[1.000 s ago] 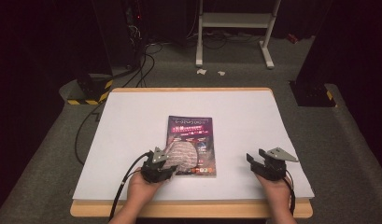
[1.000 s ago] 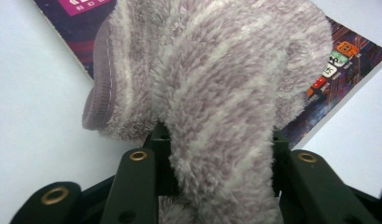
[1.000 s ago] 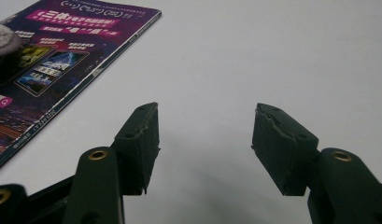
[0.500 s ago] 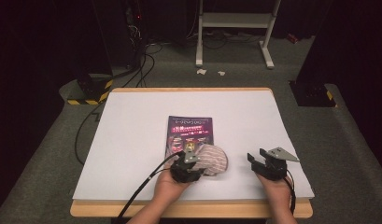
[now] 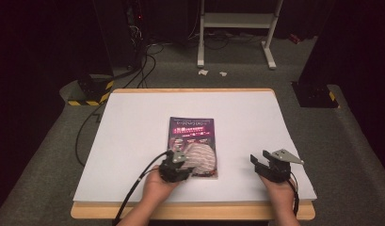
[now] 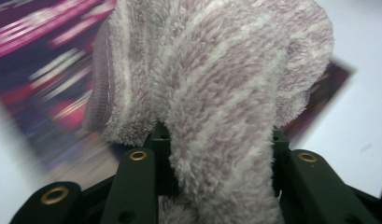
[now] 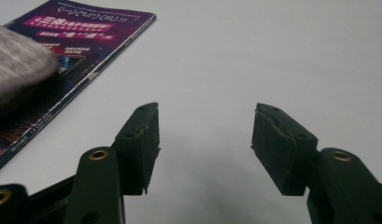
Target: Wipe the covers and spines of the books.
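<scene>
Fuzzy sock (image 6: 216, 93) clamped in left tool (image 6: 216, 186), over magazine (image 5: 190, 129).

In the left gripper view the fuzzy striped sock (image 6: 216, 93) covers the jaws' inner faces, and its lower end runs off the bottom edge. The magazine (image 6: 44, 79) behind it is blurred, so its print cannot be read, and the sock hides most of its cover. In the high view the sock (image 5: 202, 159) hides the magazine's (image 5: 191, 129) lower half, and the cover text is too small to read. In the right gripper view the sock (image 7: 16, 65) is a blurred grey mass, probably its toe end, cut off by the left edge.
</scene>
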